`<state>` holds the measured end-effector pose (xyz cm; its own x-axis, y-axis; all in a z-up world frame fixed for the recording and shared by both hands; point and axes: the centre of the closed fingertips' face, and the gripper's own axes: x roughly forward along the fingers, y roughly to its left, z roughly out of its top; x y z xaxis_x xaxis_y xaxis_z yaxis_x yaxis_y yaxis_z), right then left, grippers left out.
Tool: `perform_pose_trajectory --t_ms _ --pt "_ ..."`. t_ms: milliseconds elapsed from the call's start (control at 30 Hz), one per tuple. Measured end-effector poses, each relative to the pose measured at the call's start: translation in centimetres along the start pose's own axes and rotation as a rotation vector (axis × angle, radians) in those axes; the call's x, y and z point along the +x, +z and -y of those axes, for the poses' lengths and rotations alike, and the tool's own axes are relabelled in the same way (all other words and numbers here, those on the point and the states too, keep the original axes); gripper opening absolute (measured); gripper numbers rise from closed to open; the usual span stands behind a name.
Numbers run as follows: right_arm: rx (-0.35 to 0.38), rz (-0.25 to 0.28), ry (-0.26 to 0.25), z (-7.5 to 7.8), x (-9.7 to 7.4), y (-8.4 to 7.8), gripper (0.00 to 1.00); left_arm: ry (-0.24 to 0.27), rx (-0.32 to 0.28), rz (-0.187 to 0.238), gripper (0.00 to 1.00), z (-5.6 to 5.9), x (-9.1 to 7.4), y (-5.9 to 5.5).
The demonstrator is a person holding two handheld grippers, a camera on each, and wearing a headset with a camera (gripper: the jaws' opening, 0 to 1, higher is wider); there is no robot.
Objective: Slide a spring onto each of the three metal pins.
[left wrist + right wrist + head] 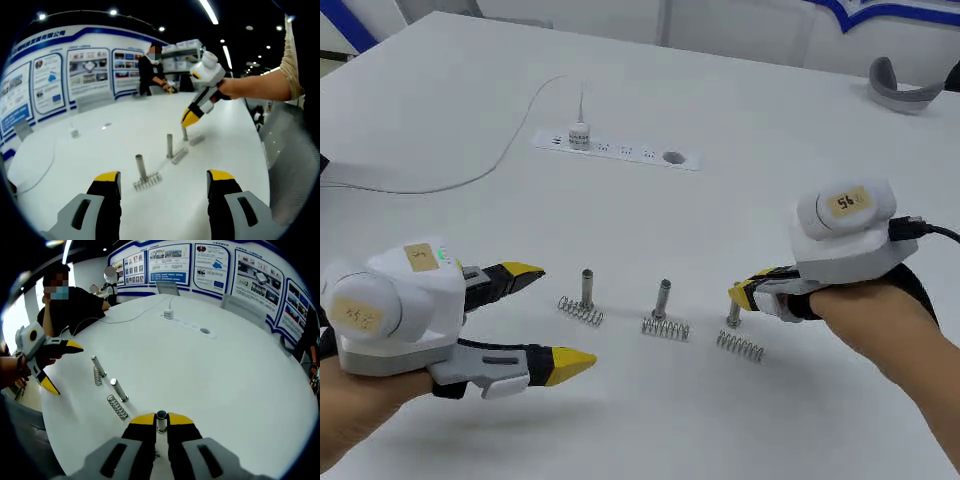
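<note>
Left gripper (560, 314): sitting at the lower left of the head view, with its yellow-tipped fingers standing wide apart and gripping nothing.
Right gripper (742, 292): reaching in from the right of the head view. In the right gripper view its fingers are pressing together on the top of the right pin (734, 319).
Pins: the left pin (587, 284), the middle pin (663, 298) and the right pin are standing upright in a row at the lower centre of the head view, on the white table (770, 200).
Springs: the left spring (580, 310), the middle spring (665, 328) and the right spring (739, 347) are each lying flat on the table, just beside the base of a pin.
Power strip (630, 152): lying above centre of the head view, with a white plug (579, 135) sitting in its left end.
</note>
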<state>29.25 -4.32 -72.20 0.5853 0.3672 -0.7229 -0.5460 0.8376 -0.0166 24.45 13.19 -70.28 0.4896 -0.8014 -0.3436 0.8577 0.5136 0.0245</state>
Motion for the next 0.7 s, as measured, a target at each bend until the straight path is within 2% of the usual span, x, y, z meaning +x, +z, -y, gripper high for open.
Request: perform_pose_trajectory --t_ms 333,467,700 --pt "0.008 0.002 -0.001 0.3 -0.17 -0.42 0.09 0.003 0.001 0.005 0.71 0.13 -0.03 0.2" --pt "0.005 0.012 0.004 0.24 -0.26 -0.52 0.09 0.006 0.001 -0.002 0.71 0.0 -0.18 -0.05" --pt "-0.016 0.012 0.009 0.06 -0.26 -0.49 0.09 0.008 0.0 -0.002 0.71 0.2 -0.22 0.0"
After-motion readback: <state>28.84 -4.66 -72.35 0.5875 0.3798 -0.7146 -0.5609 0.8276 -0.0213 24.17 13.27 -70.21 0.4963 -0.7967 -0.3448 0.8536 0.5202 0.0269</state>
